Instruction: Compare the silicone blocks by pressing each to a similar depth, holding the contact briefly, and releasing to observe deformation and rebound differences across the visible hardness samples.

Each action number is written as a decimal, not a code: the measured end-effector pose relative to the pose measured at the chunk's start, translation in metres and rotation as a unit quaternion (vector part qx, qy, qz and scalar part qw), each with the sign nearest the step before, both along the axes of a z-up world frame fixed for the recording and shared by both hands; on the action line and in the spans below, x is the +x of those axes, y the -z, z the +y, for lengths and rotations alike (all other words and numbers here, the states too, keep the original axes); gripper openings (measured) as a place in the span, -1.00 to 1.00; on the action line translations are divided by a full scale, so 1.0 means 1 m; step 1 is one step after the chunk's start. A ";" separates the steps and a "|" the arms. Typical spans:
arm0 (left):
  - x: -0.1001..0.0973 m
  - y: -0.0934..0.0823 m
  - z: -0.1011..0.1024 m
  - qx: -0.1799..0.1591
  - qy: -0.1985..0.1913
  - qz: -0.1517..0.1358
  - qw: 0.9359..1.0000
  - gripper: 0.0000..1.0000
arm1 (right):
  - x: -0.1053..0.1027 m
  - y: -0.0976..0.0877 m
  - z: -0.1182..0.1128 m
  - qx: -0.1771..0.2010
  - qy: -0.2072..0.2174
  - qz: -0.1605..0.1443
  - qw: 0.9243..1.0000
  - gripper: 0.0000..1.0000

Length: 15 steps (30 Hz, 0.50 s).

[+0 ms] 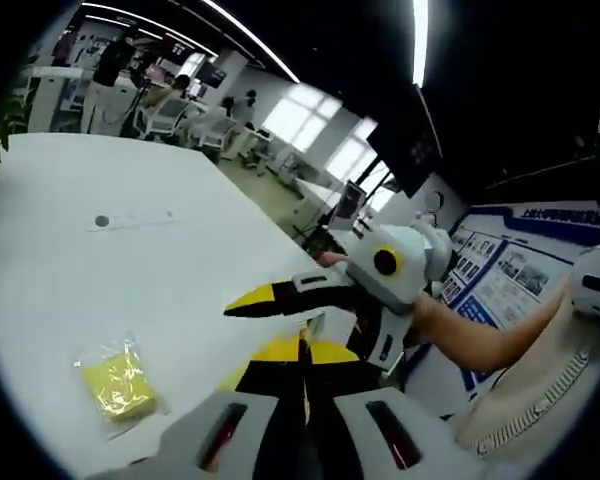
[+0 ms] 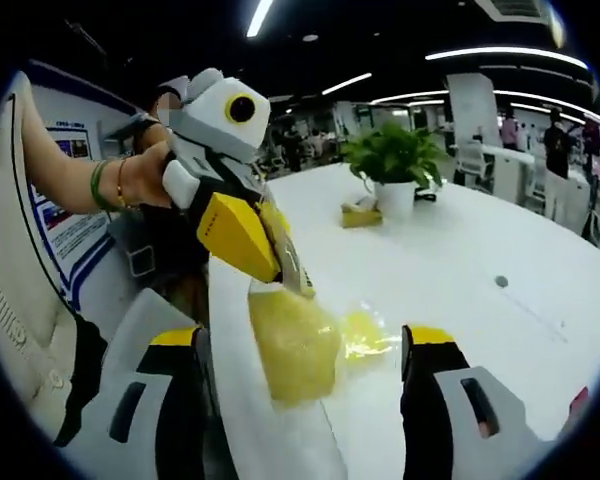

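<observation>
On white table (image 2: pixel 500 330), potted plant (image 2: pixel 392 165), bagged yellow block (image 1: pixel 120 382), left tool (image 2: pixel 285 262) intruding

White table (image 1: pixel 180 260), bagged yellow block (image 1: pixel 118 381), potted plant (image 2: pixel 393 165)

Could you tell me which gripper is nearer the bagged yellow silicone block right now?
Left. The left gripper has its tips at the bagged yellow block; the right gripper stands open, jaws either side, apparently short of it.

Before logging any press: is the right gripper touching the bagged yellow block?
Apart. In the left gripper view, bare table separates the right gripper from the yellow block.
</observation>
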<state>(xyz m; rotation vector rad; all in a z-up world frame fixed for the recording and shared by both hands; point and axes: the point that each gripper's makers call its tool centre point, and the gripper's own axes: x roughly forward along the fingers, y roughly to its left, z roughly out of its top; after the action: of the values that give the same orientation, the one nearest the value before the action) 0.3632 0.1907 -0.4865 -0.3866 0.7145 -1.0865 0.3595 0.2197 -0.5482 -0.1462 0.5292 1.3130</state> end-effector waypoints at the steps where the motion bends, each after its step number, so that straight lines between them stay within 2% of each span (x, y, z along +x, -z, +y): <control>1: 0.000 0.000 0.000 0.002 0.000 -0.001 1.000 -1.00 | 0.000 0.003 0.003 -0.005 -0.006 -0.001 1.000 0.38; 3: -0.001 0.000 -0.001 0.002 0.001 -0.002 1.000 -1.00 | 0.000 0.006 0.005 -0.011 -0.011 0.002 1.000 0.29; 5: -0.002 0.000 -0.001 0.003 0.006 -0.003 1.000 -1.00 | -0.001 0.008 0.006 -0.015 -0.021 0.001 1.000 0.12; 9: -0.003 -0.001 -0.001 0.001 0.012 -0.002 1.000 -1.00 | -0.007 0.009 0.005 -0.015 -0.039 0.021 0.999 -0.32; 12: -0.005 -0.002 -0.003 0.002 0.019 -0.004 1.000 -1.00 | -0.009 0.010 0.005 -0.016 -0.041 0.020 0.999 -0.36; 15: -0.007 -0.002 -0.005 0.005 0.023 -0.008 1.000 -1.00 | -0.012 0.009 0.006 -0.019 -0.044 0.007 0.999 -0.42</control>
<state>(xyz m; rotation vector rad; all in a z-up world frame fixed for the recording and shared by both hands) 0.3564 0.1861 -0.4844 -0.3540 0.7178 -1.1283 0.3480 0.2256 -0.5577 -0.1941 0.5643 1.3909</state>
